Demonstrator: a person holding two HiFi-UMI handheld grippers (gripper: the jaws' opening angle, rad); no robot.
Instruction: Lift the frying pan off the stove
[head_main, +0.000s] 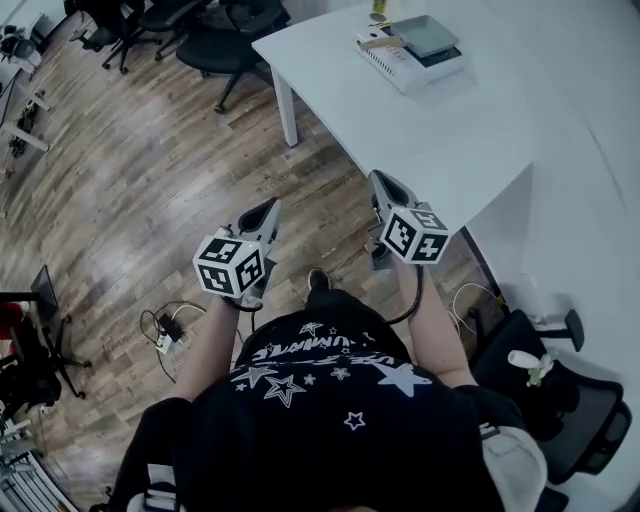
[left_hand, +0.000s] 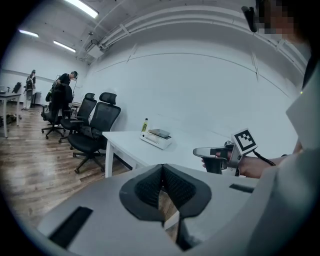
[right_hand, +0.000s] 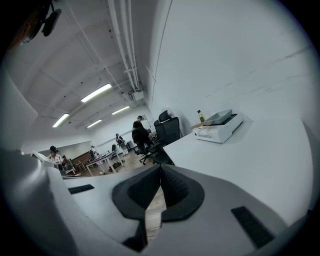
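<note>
Both sets of jaws are pinched right together with nothing in them. The left gripper (head_main: 265, 212) and right gripper (head_main: 383, 188) sit just short of the table (head_main: 420, 130). At its far end there's a white box (head_main: 400, 55), probably the stove. I can't spot a pan anywhere. I'd guess it's rigid and front-heavy, so grab the handle close in.

Table (head_main: 470, 120): white, its top mostly bare.
On the table, far end: a white boxy appliance (head_main: 392, 58), a small bottle (head_main: 379, 10) just beside it.
Floor (head_main: 150, 190): wood planks.
On the floor: black office chairs (head_main: 215, 45) beyond the table; a power strip (head_main: 168, 335) with cables.
</note>
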